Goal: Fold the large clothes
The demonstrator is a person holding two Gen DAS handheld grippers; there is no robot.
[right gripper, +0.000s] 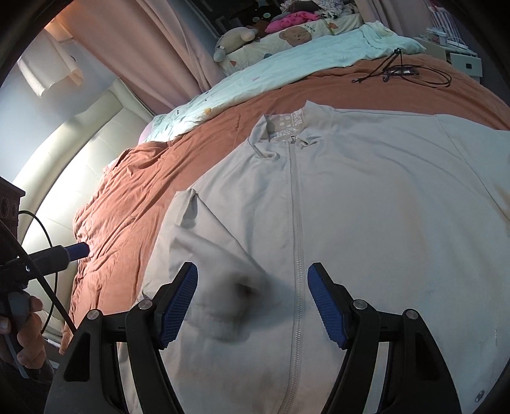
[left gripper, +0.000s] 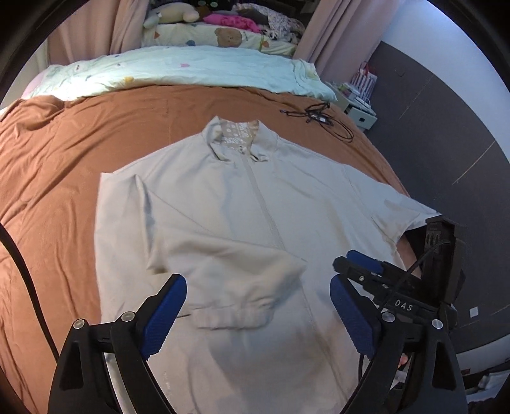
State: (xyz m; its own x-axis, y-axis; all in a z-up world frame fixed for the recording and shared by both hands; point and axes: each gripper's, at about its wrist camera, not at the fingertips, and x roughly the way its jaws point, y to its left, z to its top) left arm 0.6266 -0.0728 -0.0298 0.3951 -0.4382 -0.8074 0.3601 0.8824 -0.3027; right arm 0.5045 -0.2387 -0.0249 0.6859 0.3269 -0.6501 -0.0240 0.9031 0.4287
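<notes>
A light grey zip-up jacket (left gripper: pixel 242 203) lies flat, front up, on the brown bedspread (left gripper: pixel 63 153), collar toward the pillows. Its left sleeve (left gripper: pixel 229 286) is folded across the chest, the ribbed cuff near the zipper. The jacket also fills the right wrist view (right gripper: pixel 366 207), where the folded sleeve (right gripper: pixel 223 286) looks blurred. My left gripper (left gripper: pixel 258 312) is open and empty just above the cuff. My right gripper (right gripper: pixel 251 305) is open and empty over the sleeve and zipper; it also shows at the right of the left wrist view (left gripper: pixel 366 264).
A pale green quilt (left gripper: pixel 178 70) and pillows with plush toys (left gripper: pixel 172 14) lie at the head of the bed. Black cables (left gripper: pixel 318 117) lie on the bedspread beyond the jacket's right shoulder. A white nightstand (left gripper: pixel 361 116) stands by the bed.
</notes>
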